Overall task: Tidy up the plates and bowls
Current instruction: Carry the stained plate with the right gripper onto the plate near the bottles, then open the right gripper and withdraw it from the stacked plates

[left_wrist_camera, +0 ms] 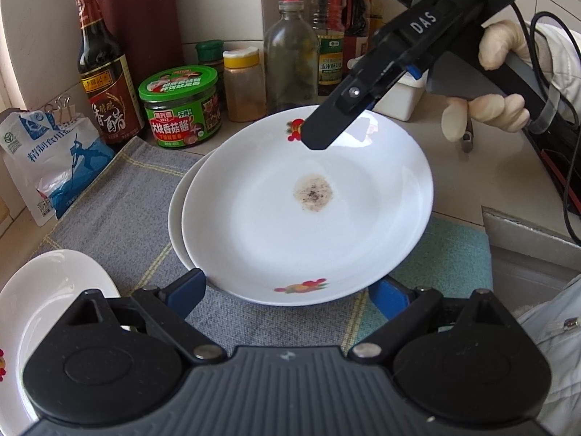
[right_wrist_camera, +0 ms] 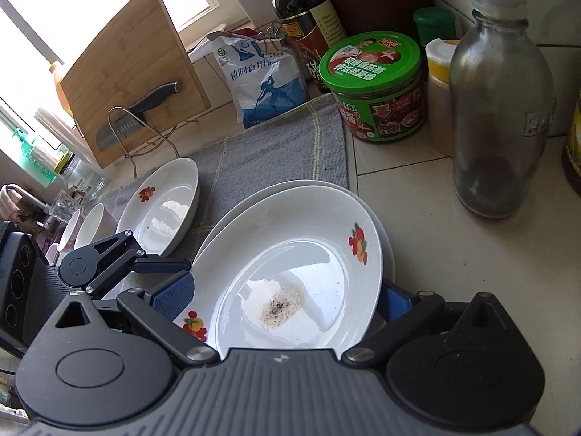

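Note:
A white plate (left_wrist_camera: 290,225) (right_wrist_camera: 290,239) with fruit prints and a brown stain in its middle lies slightly off-centre on a second white plate (left_wrist_camera: 178,210) (right_wrist_camera: 326,185). Both rest on a grey cloth (left_wrist_camera: 127,200). My left gripper (left_wrist_camera: 288,283) (right_wrist_camera: 174,265) is open, its blue pads either side of the top plate's near rim. My right gripper (right_wrist_camera: 285,287) (left_wrist_camera: 319,134), held by a gloved hand (left_wrist_camera: 497,105), comes in from the opposite side. It stands open astride the plate's far rim. A third fruit-print plate (left_wrist_camera: 43,309) (right_wrist_camera: 163,203) sits to the left, with bowls (right_wrist_camera: 87,225) beyond it.
A green-lidded jar (left_wrist_camera: 181,105), a dark vinegar bottle (left_wrist_camera: 101,69), a glass bottle (right_wrist_camera: 497,109), spice jars and a salt bag (left_wrist_camera: 54,160) crowd the wall side. A cutting board and a knife (right_wrist_camera: 138,109) stand in a rack at the window. A teal cloth (left_wrist_camera: 443,254) lies on the right.

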{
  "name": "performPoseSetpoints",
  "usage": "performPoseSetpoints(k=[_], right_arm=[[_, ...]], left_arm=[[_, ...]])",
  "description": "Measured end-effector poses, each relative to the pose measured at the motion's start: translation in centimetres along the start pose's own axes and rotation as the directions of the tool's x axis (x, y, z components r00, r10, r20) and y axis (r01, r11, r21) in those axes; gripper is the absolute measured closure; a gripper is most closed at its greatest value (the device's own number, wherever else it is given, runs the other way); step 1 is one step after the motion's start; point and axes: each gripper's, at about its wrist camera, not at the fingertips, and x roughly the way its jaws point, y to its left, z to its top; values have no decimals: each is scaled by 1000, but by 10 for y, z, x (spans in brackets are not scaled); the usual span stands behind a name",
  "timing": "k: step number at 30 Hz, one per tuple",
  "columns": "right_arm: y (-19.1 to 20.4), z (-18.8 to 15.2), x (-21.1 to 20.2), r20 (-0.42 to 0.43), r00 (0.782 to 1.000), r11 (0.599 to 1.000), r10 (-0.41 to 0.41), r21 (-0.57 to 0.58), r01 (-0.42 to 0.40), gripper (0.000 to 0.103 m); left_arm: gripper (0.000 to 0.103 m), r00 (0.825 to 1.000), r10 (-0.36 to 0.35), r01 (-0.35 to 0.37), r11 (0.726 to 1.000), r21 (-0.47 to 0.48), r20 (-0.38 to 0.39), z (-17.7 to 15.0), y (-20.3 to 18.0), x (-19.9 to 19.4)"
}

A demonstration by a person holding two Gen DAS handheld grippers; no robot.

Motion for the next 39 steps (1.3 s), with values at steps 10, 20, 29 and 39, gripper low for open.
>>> performPoseSetpoints(k=[10,20,29,39], right_arm=[[7,-2,-2,10,999,999,-45,0,45,0],[16,-4,-4,26,994,994,-103,-16,104,0],[20,-9,-3,29,989,989,-143,-20,143,0],[23,-17,-2,28,975,975,-221,-19,222,0]], left_arm=[[7,1000,-1,1,1000,-13,24,0,0,-1],[7,999,-10,10,1000,-11,39,-1,1,-1],[6,999,-10,10,1000,-6,38,-1,1,-2],[7,999,-21,22,1000,-22,44,-7,1,-3]])
